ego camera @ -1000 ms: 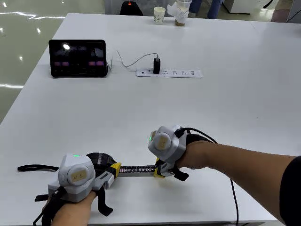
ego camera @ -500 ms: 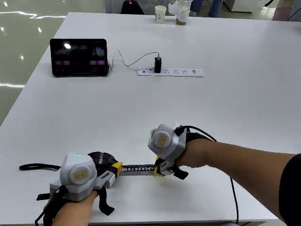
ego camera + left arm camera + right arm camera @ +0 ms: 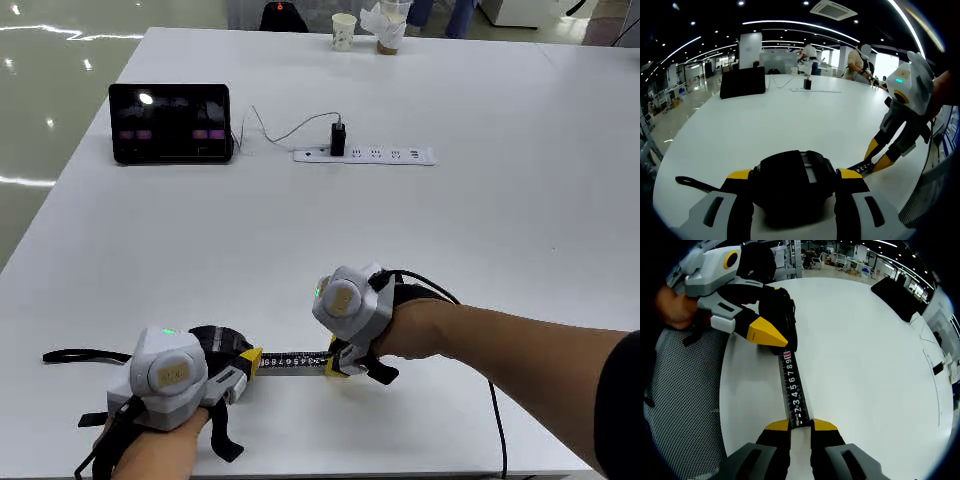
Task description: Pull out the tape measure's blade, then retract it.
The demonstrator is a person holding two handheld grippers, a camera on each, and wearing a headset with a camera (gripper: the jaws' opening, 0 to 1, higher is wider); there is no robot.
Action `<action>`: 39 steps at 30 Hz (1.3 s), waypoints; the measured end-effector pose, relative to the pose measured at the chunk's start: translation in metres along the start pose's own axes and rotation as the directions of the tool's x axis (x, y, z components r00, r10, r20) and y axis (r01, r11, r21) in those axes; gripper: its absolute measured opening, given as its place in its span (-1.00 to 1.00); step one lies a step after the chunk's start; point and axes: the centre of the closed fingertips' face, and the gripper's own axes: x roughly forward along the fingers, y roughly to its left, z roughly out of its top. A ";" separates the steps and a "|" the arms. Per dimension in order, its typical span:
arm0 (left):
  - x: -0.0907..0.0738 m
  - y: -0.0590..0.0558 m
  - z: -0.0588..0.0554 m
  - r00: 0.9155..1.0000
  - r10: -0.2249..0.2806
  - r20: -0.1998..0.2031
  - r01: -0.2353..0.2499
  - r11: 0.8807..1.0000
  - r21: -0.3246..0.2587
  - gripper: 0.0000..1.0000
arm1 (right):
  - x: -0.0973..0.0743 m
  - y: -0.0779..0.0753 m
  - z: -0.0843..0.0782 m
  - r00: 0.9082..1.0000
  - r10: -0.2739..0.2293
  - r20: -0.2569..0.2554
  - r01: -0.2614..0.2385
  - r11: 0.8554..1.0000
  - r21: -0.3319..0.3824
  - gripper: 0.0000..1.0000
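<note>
Left hand-held gripper (image 3: 237,362) is the one I have clamped on the tape measure (image 3: 214,341), its yellow-tipped jaws pressed against either side of the case, as the left gripper view shows with the left hand-held gripper (image 3: 795,176) hugging the tape measure (image 3: 792,172). The case is black, rounded and chunky, lying flat on the white surface (image 3: 450,230) at the near edge, close to my body.

From its mouth the blade (image 3: 291,357) runs out toward 3 o'clock, lying flat on the surface. My right hand-held gripper (image 3: 336,366) pinches the blade's free end, jaws closed on it. In the right gripper view the blade (image 3: 791,390) is black with white markings; I can read digits climbing to 9, then a red mark where it enters the tape measure (image 3: 779,310), and the right hand-held gripper (image 3: 800,425) bites just past the lowest numbers.

A black strap (image 3: 82,355) trails from the case toward 9 o'clock.

Farther off, a dark tablet (image 3: 170,122) stands at 11 o'clock, a white power strip (image 3: 372,155) with a black plug (image 3: 338,137) lies at 1 o'clock, and paper cups (image 3: 344,30) sit at the far edge. No brand name is legible to me.
</note>
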 end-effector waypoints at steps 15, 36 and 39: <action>0.001 0.002 0.001 1.000 -0.022 -0.003 0.022 0.999 -0.030 0.20 | 0.001 0.000 0.004 1.000 0.007 0.015 -0.008 1.000 0.006 -0.77; 0.000 0.000 -0.001 0.999 -0.029 -0.026 0.028 1.000 -0.010 0.19 | 0.004 0.001 0.009 0.999 0.024 0.038 -0.024 1.000 -0.002 -0.77; 0.000 0.000 -0.001 0.999 -0.031 -0.031 0.031 0.999 -0.011 0.19 | 0.005 0.001 0.010 0.999 0.024 0.038 -0.024 1.000 -0.002 -0.77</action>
